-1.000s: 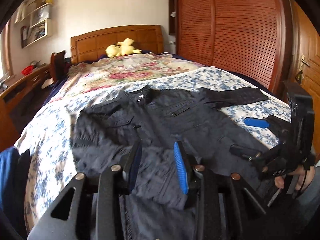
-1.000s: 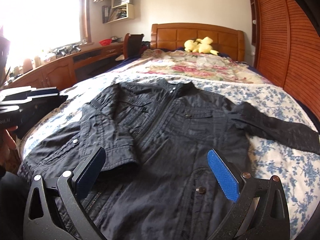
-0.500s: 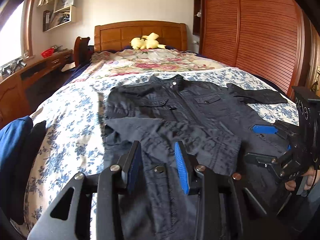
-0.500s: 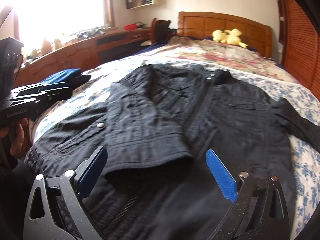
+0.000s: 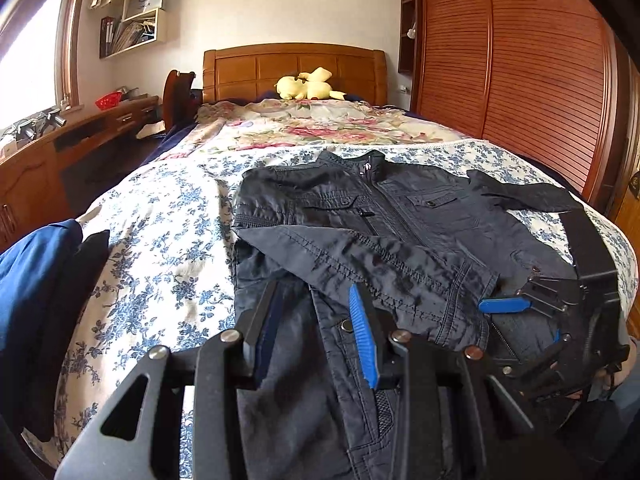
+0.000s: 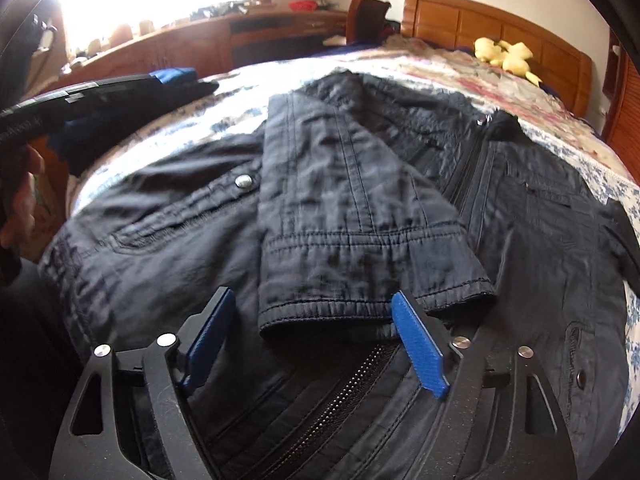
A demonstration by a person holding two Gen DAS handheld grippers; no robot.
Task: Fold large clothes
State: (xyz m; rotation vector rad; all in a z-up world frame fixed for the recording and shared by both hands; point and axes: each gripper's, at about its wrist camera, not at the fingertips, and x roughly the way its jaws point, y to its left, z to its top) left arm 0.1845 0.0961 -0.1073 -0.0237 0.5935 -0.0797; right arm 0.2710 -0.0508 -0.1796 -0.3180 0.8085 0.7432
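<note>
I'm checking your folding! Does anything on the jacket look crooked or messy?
A little. One sleeve is folded across the jacket at a slant, while the other sleeve lies stretched out sideways on the bedspread. Nothing looks torn or spilled.

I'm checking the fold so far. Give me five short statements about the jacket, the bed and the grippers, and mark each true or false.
1. The dark jacket lies zipped, front up, on the floral bedspread. True.
2. Both sleeves are folded across the chest. False: only one sleeve is; the other sleeve stretches out sideways.
3. A yellow plush toy lies by the headboard. True.
4. The right gripper is clamped on the cuff. False: its jaws have just been closing, but stand open around the cuff.
5. The left gripper holds a folded shirt. False: nothing is pinched between its jaws.
</note>
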